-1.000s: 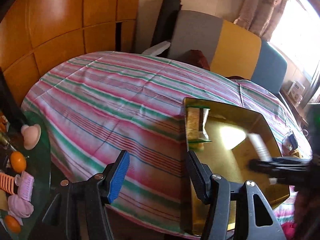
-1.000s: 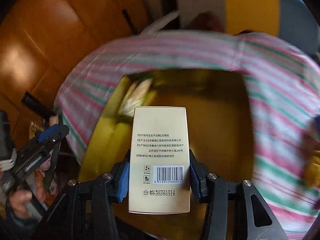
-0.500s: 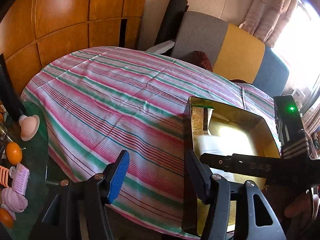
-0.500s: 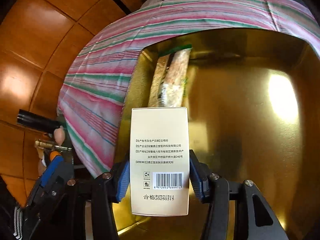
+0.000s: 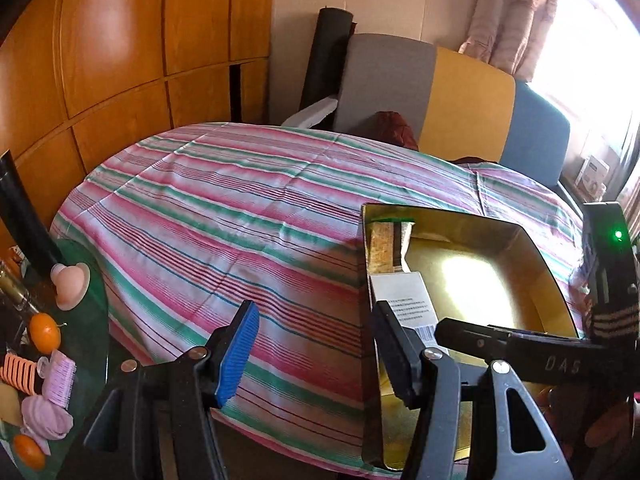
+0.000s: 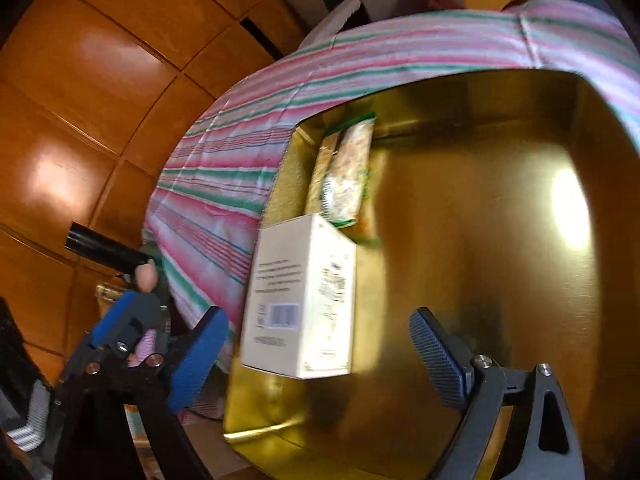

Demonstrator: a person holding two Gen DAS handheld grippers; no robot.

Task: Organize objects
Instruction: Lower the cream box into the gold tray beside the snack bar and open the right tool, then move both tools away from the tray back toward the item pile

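Our right gripper (image 6: 320, 356) is opening, pads clear of the box (image 6: 300, 300), seemingly resting in the tray (image 6: 500, 260); our left gripper (image 5: 316, 344) gapes empty.

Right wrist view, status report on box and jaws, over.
Right gripper jaws opening, clear of cream box. Box inside gold tin beside snack packet. Left gripper open, empty. Nothing in the way.

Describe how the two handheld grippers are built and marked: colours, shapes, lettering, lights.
Both are black plastic two-finger clamps with silver rivets at the pivots. The left gripper has ribbed blue pads on angular fingers. The right gripper has the same ribbed blue pads; seen from the left wrist view, its black body carries raised "DAS" lettering, a lit green lamp and grey striped tape. No cables or sleeves are visible.
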